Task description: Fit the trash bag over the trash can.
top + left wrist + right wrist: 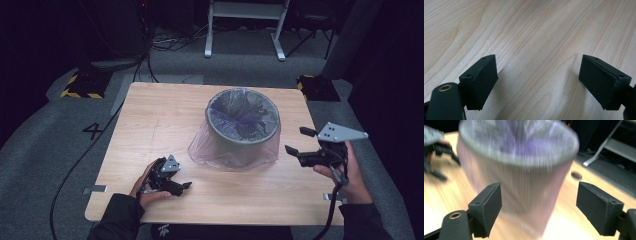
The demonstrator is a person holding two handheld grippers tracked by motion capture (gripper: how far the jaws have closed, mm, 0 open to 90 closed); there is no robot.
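Bin (243,131) lined with purple bag (240,112), contents obscured.
Right gripper (300,140) held beside bin, jaws apart, empty; left gripper (183,188) near bin, jaws apart.

One bin (243,131) standing on one wooden table (150,130), one purple liner bag (227,152) draping it, two grippers being held, left gripper (186,187), right gripper (299,141).

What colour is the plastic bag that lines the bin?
The bag is translucent purple, best seen in the high view.
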